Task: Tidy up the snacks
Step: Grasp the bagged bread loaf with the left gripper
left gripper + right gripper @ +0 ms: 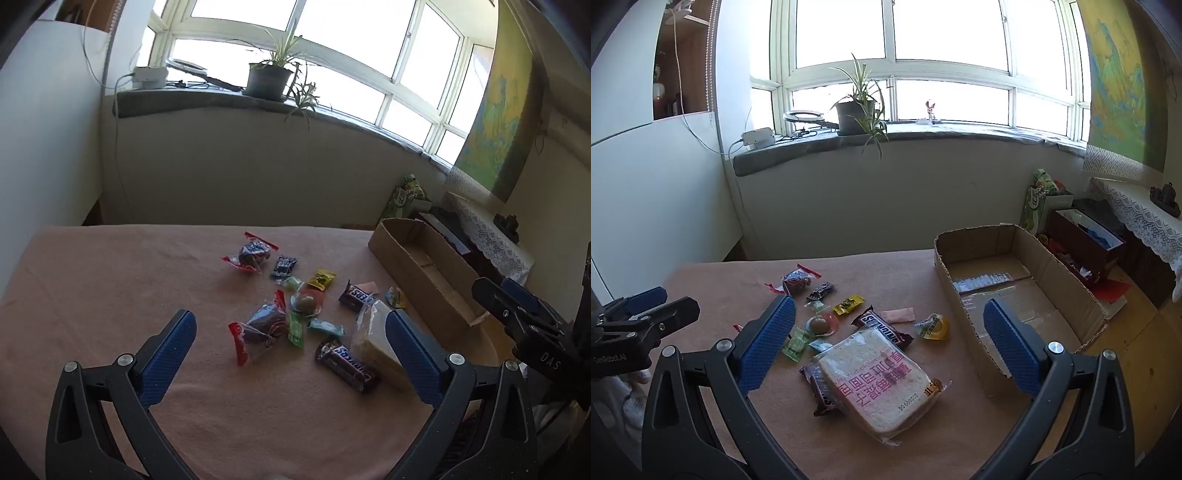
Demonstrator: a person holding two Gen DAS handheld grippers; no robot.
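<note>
- We held the left gripper (291, 343) above the near part of the counter (110, 280), its jaws spread wide with nothing between the pads.
- We held the right gripper (890, 343) the same way, jaws wide and empty, hanging over the packaged bread (879, 384).
- The snacks lay loose on the pink cloth of the counter, grouped near its middle and right side.
- The packaged bread sat nearest us, lying partly over one Snickers bar (818, 387).
- A second Snickers bar (882, 326) lay just beyond the bread, touching its far edge.
- Two clear packets with red ends held dark pastries: the far packet (251, 254) near the back of the group, the near packet (262, 325) closer to the left gripper.
- Between them lay small sweets: a dark blue wrapper (283, 266), a yellow wrapper (322, 278), a round jelly cup (306, 302) and a green candy (295, 332).
- A yellow-rimmed cup (932, 326) and a pink wafer pack (897, 314) lay toward the box.
- The cardboard box (1052, 269) stood open at the right edge of the counter, with no snacks inside.
- A potted plant (855, 110) stood on the windowsill behind.
</note>
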